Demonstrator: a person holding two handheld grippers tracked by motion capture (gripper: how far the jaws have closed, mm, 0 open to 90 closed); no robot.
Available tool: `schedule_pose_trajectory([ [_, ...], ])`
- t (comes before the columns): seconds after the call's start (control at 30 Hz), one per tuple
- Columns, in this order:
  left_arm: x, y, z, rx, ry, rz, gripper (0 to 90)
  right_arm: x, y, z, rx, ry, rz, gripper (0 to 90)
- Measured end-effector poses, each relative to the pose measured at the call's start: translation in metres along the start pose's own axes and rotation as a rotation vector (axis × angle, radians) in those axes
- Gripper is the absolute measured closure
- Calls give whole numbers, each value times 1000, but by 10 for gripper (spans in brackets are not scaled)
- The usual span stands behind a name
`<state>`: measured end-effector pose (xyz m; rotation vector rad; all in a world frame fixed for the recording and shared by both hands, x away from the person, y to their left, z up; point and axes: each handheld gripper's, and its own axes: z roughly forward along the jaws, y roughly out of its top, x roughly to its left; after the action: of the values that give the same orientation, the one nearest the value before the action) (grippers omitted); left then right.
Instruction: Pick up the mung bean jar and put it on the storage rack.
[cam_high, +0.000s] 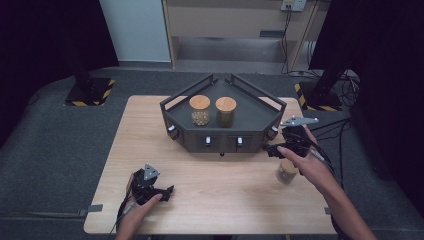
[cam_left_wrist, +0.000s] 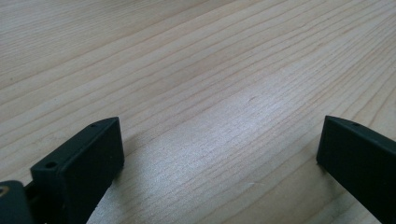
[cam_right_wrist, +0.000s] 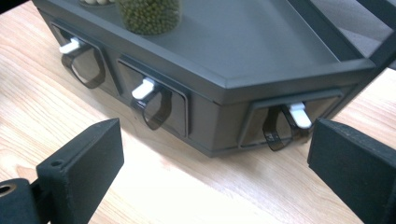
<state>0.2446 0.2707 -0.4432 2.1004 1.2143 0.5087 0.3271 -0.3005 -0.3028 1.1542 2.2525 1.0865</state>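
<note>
The right tool (cam_high: 274, 149) was released, its two black jaws wide apart with nothing between them. It hung just above the worktop (cam_high: 225, 195) at the right front corner of the dark organiser (cam_right_wrist: 261, 60), close to it but not touching. In the right gripper view the jaws framed the corner drawer (cam_right_wrist: 287, 123), which was shut, its white handle (cam_right_wrist: 299, 114) and smoky pull loop facing the tool. Two more shut drawers ran along the front. Just below the right hand (cam_high: 307, 162) stood a small jar (cam_high: 286, 172), partly hidden. On the organiser's top tray stood two wooden-lidded jars, one pale-filled (cam_high: 200, 109), one green-filled (cam_high: 225, 111). The left tool (cam_high: 167, 191) was released too, jaws spread over bare wood, resting near the worktop's front left.
</note>
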Motion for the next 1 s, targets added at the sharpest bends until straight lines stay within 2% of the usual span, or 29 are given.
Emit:
schedule_pose_trajectory([
  [1.0,0,0,0,0,0,0,0,-11,-34,-20,29,-36,8,36],
])
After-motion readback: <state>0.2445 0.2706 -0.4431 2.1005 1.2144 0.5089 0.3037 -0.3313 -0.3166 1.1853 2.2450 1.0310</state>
